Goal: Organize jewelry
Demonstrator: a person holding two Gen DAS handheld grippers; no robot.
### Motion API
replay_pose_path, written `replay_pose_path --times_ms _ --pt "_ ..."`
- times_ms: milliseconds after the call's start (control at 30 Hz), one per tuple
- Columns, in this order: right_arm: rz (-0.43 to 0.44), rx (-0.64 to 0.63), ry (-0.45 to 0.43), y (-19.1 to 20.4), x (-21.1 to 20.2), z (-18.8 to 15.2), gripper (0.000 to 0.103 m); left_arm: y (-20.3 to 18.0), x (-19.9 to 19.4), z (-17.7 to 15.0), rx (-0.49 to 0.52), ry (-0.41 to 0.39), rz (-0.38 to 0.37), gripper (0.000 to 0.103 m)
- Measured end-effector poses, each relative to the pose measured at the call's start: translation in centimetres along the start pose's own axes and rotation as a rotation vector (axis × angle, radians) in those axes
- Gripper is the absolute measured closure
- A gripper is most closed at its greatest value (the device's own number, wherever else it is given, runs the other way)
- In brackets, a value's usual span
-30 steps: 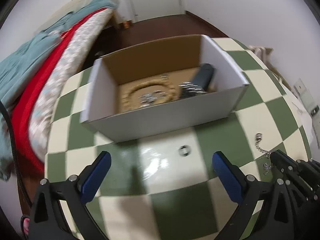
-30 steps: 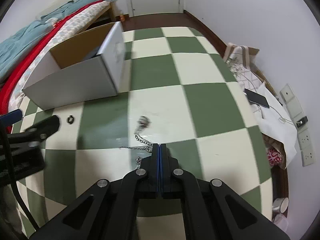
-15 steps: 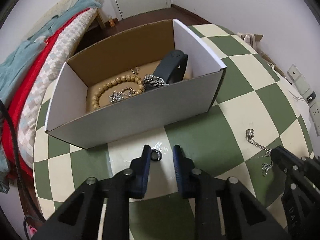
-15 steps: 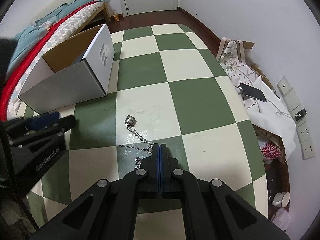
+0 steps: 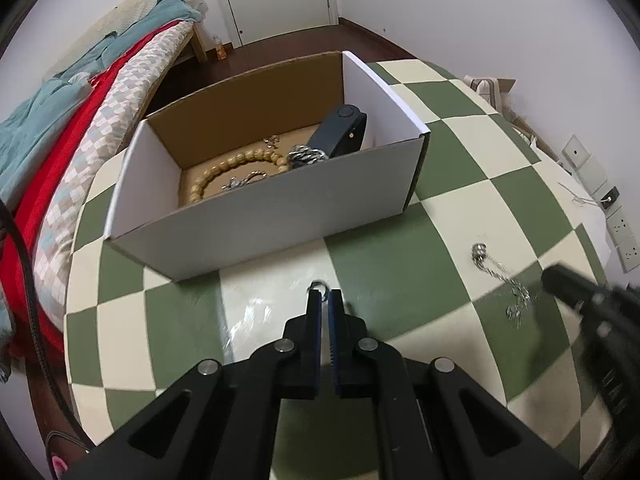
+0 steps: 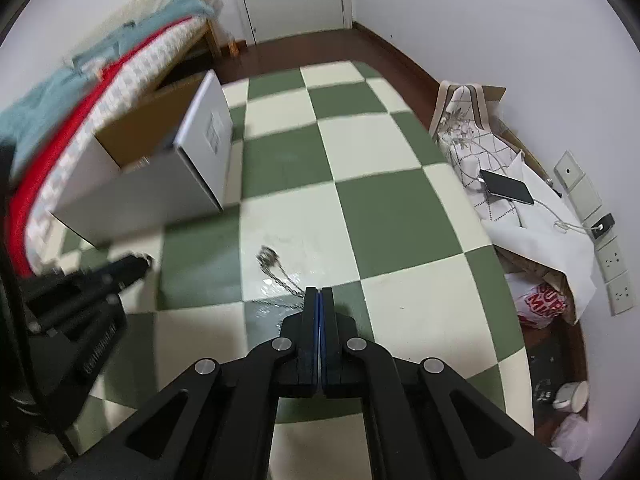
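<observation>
My left gripper [image 5: 324, 295] is shut on a small metal ring [image 5: 319, 286] on the checkered table [image 5: 400, 248], just in front of the white cardboard box [image 5: 256, 212]. The box holds a wooden bead bracelet [image 5: 236, 164], silver chains and a black case [image 5: 340, 128]. My right gripper [image 6: 319, 293] is shut on a silver chain necklace [image 6: 276, 270] lying on the table; the chain also shows in the left wrist view [image 5: 500, 276], with the right gripper [image 5: 552, 276] at its end.
A bed with red and teal bedding [image 5: 80, 112] runs along the table's left side. A phone [image 6: 506, 187] on white paper and bags lie beyond the table's right edge. Wall sockets [image 6: 616, 264] are at the right.
My left gripper closed from wide open onto the small ring and moved nearer the box. My right gripper stayed shut on the chain and shifted slightly.
</observation>
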State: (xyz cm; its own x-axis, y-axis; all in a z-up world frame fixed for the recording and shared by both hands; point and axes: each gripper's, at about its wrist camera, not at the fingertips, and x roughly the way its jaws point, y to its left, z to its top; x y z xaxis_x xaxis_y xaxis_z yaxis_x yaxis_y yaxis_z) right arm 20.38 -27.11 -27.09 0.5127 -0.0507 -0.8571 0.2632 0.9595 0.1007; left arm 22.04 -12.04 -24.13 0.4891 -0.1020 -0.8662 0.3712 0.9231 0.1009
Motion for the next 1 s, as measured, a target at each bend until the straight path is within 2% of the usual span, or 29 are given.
replay_pose_path --times_ms 200,433,500,567,633,667,700,733,833,867,933,967,1000 --pt "0.107 0.065 -0.084 -1.1 -4.7 0.7 0.103 1.5 -2.6 -1.9 -0.041 -0.022 -0.021 0.102" --pt "0.162 0.067 -0.151 -1.1 -8.9 1.9 0.103 3.5 -5.5 -2.8 -0.098 -0.051 -0.038 0.102" --pt "0.159 0.027 -0.125 -0.5 -8.6 2.3 0.103 3.9 -5.8 -2.8 -0.108 -0.057 -0.038 0.102" --pt "0.174 0.027 -0.047 0.0 -6.3 2.7 0.100 4.2 -5.9 -2.7 -0.111 -0.062 -0.031 0.102" --pt "0.126 -0.016 0.025 1.0 -3.8 2.8 0.081 4.4 -5.8 -2.5 -0.119 -0.061 -0.026 0.102" --pt "0.115 -0.044 0.045 1.6 -2.4 2.8 0.056 4.6 -5.8 -2.5 -0.120 -0.060 -0.021 0.102" --pt "0.109 -0.060 0.059 2.0 -1.4 2.7 0.040 4.7 -5.7 -2.4 -0.121 -0.061 -0.016 0.102" --pt "0.100 -0.081 0.079 2.6 -0.3 2.5 0.040 4.9 -5.5 -2.4 -0.123 -0.059 -0.012 0.102" --pt "0.051 -0.143 0.113 4.2 2.2 2.1 0.040 5.6 -5.3 -2.4 -0.139 -0.055 -0.004 0.102" --pt "0.037 -0.153 0.128 4.6 3.0 1.9 0.043 5.9 -5.2 -2.4 -0.145 -0.052 -0.002 0.102" --pt "-0.002 -0.179 0.113 5.3 3.7 1.5 0.063 6.4 -5.0 -2.5 -0.157 -0.047 0.000 0.102" --pt "-0.028 -0.203 0.091 5.7 3.8 1.3 0.084 6.6 -4.9 -2.5 -0.161 -0.047 0.004 0.102" --pt "-0.024 -0.213 0.076 6.1 3.8 1.3 0.096 6.9 -4.9 -2.5 -0.165 -0.045 0.005 0.102"
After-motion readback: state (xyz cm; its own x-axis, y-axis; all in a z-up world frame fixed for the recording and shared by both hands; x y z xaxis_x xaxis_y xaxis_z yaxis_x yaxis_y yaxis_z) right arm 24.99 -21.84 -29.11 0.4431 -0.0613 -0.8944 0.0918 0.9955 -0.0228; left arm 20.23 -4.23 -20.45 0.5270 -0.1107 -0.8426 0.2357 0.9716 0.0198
